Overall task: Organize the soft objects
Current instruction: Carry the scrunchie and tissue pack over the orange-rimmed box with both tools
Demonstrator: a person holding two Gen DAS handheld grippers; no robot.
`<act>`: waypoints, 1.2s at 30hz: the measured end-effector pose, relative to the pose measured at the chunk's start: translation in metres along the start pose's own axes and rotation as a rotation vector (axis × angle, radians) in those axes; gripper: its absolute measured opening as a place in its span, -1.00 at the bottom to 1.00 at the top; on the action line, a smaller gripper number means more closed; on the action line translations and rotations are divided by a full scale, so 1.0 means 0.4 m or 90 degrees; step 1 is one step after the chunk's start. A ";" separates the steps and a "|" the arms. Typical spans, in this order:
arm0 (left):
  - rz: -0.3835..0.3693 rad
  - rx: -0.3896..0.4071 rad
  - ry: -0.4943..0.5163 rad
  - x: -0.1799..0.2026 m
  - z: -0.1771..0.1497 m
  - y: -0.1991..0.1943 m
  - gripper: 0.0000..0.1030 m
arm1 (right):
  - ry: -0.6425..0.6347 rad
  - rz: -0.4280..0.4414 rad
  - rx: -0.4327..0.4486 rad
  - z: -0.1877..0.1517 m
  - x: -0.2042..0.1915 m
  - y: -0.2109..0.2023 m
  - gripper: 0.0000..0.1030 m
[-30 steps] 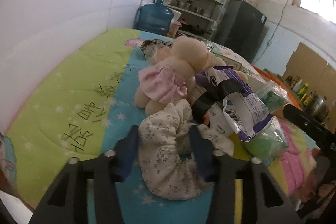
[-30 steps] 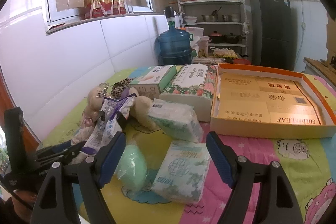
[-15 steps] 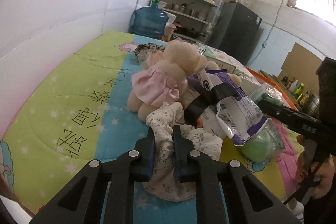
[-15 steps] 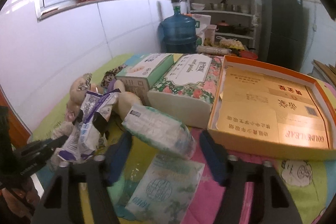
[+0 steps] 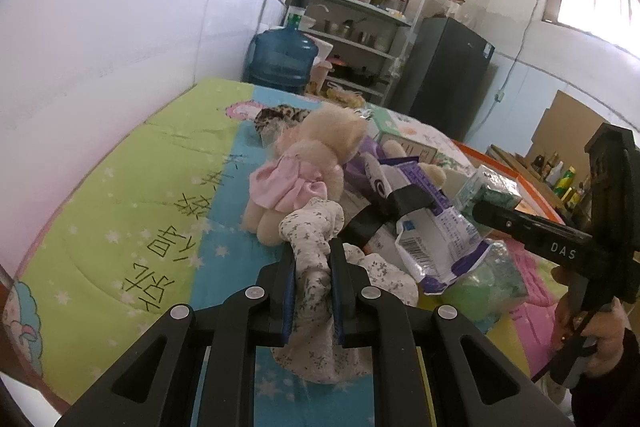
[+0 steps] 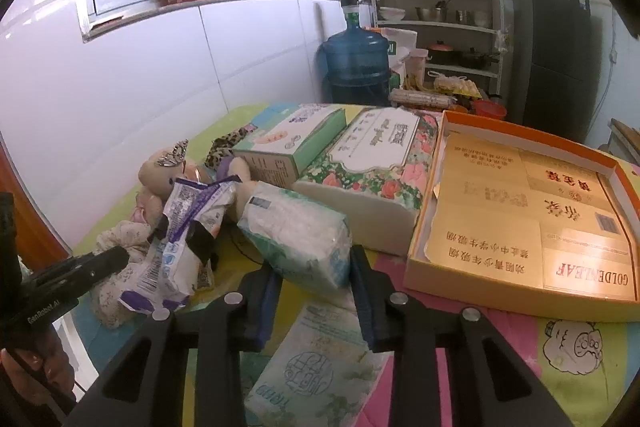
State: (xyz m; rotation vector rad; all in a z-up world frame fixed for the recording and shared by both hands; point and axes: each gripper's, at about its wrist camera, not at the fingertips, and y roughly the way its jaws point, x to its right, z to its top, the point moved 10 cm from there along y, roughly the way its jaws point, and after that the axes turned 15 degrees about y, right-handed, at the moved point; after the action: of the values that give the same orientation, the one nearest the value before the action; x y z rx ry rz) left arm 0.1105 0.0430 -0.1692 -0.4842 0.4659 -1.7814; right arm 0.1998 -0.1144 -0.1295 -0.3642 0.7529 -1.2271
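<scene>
**Two claws, one wobbly pile**

The big pile on the tabletop (image 5: 120, 195) could topple. The left claw (image 5: 311, 279) pinches the flowered cloth (image 5: 316, 227), which lies against the teddy (image 5: 308, 163) and the purple bag (image 5: 432, 223); a pull may drag them. The right claw (image 6: 312, 291) has been closing on the tissue pack (image 6: 296, 231). That slippery wrapper might slide out.

Both wrist views look close and downward along their fingers, sharing the purple packet (image 5: 424, 199) (image 6: 188, 227) at frame center.
</scene>
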 end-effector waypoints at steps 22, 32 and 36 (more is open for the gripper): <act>0.009 0.095 0.078 0.080 0.157 -0.142 -0.72 | -0.001 0.015 0.099 0.086 0.011 -0.170 -0.35; -0.047 0.119 0.101 0.205 0.261 -0.124 -0.72 | 0.011 -0.040 0.161 0.147 0.129 -0.274 -0.35; -0.063 0.128 0.128 0.280 0.305 -0.089 -0.72 | 0.020 -0.066 0.184 0.175 0.190 -0.314 -0.35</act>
State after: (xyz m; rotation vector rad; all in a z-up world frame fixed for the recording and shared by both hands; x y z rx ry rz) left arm 0.1218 -0.0642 -0.0384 -0.1907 0.4010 -1.9582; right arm 0.1697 -0.2353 -0.0255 -0.1482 0.5783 -1.4207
